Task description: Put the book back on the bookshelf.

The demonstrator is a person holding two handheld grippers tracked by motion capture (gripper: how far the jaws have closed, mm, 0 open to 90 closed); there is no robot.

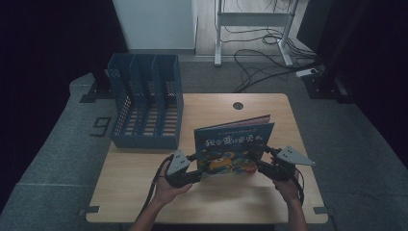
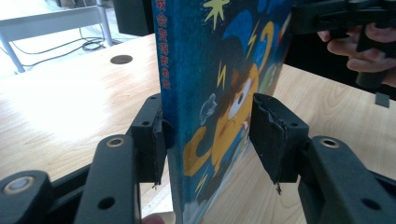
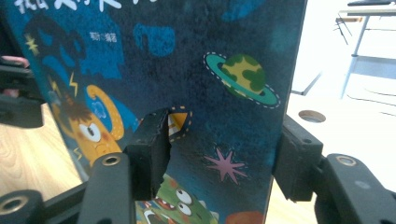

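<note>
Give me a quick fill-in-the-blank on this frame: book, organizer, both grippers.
1. The picture book stands upright on the wooden ____.
2. The blue file organizer sits at the table's far ____ corner in the high view.
3. The left gripper straddles the book's ____ edge, where a column of characters is printed.
4. On the cover near the right gripper is a green ringed ____.

Missing words: table; left; spine; planet
</note>
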